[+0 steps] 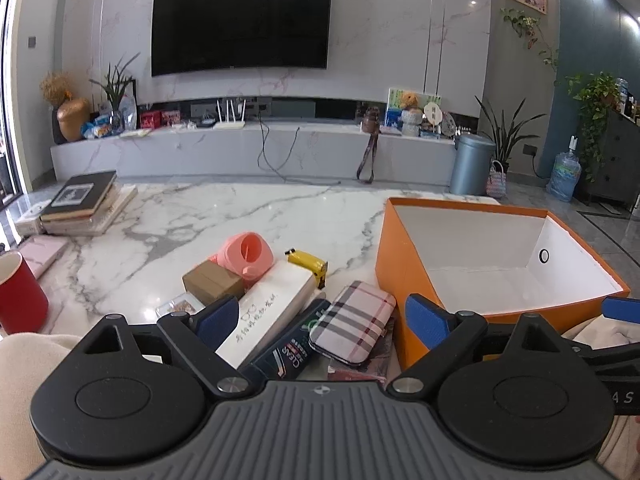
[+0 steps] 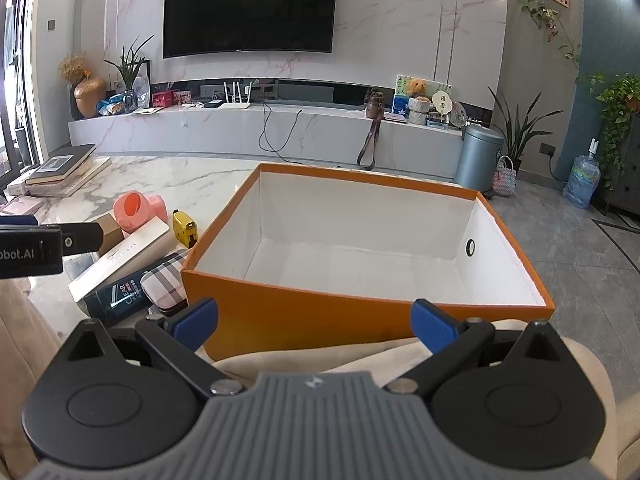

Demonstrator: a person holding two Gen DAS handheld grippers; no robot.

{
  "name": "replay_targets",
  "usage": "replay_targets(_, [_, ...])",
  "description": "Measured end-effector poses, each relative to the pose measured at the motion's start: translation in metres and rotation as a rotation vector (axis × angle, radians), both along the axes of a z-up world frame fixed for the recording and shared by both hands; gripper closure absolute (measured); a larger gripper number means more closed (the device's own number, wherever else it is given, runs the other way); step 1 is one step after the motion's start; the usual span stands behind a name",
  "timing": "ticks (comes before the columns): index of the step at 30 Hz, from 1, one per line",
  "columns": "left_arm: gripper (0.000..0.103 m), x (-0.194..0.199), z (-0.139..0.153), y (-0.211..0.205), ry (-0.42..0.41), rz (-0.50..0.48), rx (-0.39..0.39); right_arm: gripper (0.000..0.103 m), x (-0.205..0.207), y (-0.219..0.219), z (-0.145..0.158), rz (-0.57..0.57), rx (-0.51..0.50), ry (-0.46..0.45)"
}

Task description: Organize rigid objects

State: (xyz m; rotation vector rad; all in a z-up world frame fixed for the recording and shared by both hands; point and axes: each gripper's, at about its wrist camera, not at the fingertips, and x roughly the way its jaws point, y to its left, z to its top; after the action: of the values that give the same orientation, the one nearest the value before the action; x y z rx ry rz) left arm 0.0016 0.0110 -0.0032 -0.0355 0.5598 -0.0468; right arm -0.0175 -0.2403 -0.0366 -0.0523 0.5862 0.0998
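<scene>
An open orange box (image 1: pixel 400 264) with a white, empty inside stands on the marble table (image 1: pixel 224 216); it also shows in the right wrist view (image 2: pixel 320 312). Left of it lies a pile: a plaid case (image 1: pixel 352 320), a dark CLEAR bottle (image 1: pixel 292 352), a long white box (image 1: pixel 272 304), a yellow tape measure (image 1: pixel 308 264), a pink cup (image 1: pixel 248 252) and a small brown box (image 1: pixel 212 282). My left gripper (image 1: pixel 322 320) is open, just in front of the pile. My right gripper (image 2: pixel 316 320) is open, in front of the orange box's near wall.
A red cup (image 1: pixel 20 296) stands at the table's left edge, with a stack of books (image 1: pixel 80 200) and a pink box (image 1: pixel 40 254) behind it. Beige cloth (image 2: pixel 360 356) lies under the right gripper. A TV wall and a low console are beyond the table.
</scene>
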Motion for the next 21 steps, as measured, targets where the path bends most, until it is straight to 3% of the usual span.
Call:
replay_targets(5, [0.001, 0.003, 0.002, 0.004, 0.013, -0.022, 0.047, 0.002, 0.006, 0.002, 0.003, 0.027, 0.003, 0.011])
replay_targets(7, [0.013, 0.007, 0.004, 0.007, 0.025, -0.044, 0.048, 0.003, 0.01, 0.005, 0.006, 0.047, 0.0, 0.015])
replay_targets(10, [0.022, 0.015, 0.005, 0.011, 0.064, -0.08, 0.047, 0.013, 0.018, 0.01, 0.011, 0.088, -0.004, 0.03])
replay_targets(16, [0.037, 0.029, 0.009, 0.019, 0.102, -0.126, 0.044, 0.024, 0.041, 0.03, 0.021, 0.178, -0.009, 0.064])
replay_targets(21, [0.039, 0.044, 0.011, 0.033, 0.138, -0.148, 0.019, 0.033, 0.064, 0.052, 0.027, 0.269, -0.002, 0.102])
